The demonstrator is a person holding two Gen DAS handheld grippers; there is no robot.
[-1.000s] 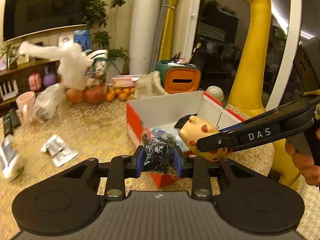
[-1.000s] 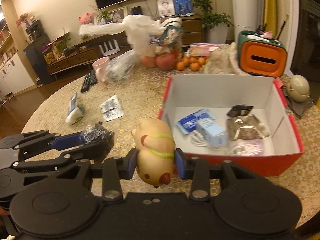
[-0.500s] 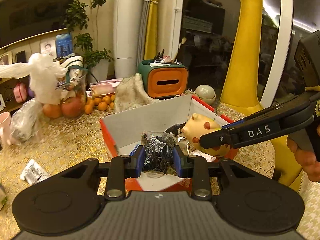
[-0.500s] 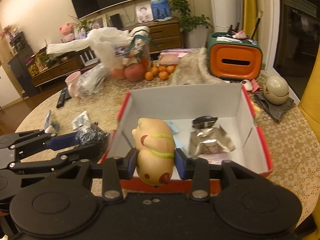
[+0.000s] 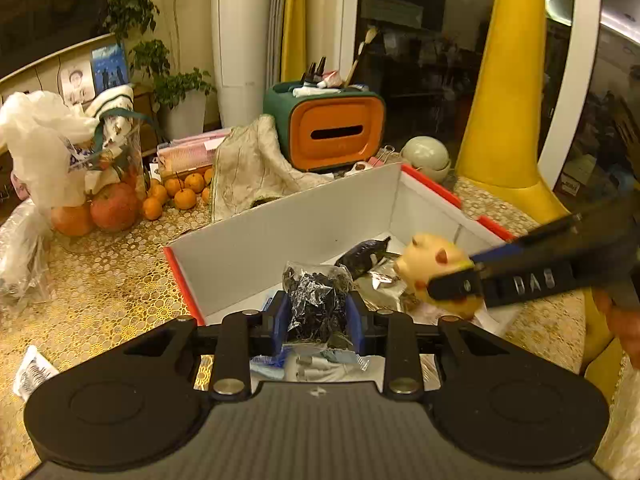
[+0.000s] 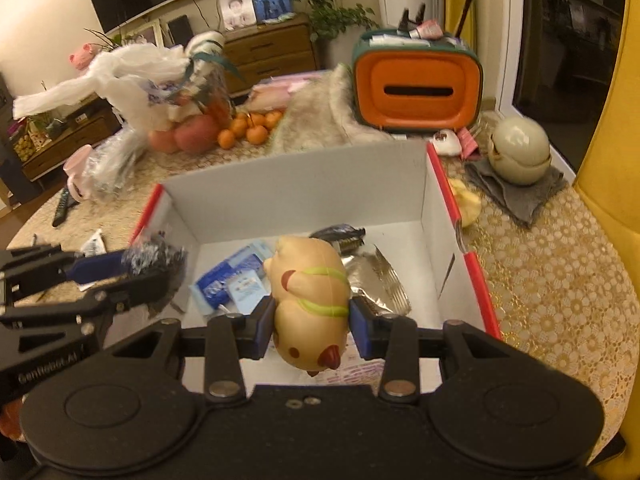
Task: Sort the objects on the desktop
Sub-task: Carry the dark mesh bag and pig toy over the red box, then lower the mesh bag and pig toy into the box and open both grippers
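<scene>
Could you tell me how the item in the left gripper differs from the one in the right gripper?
The left gripper is shut on a crinkly clear bag of dark bits; the right gripper is shut on a smooth, solid tan pig toy. The bag is dark and shiny, while the toy is pale with green stripes and red spots. The bag looks soft and shapeless; the toy is rounded. Both are held over the red-edged box.

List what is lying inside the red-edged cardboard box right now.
Inside the red-edged cardboard box: a blue packet, a small light-blue carton, a silver foil pouch and a dark wrapper. The held pig toy covers the floor's near middle.
</scene>
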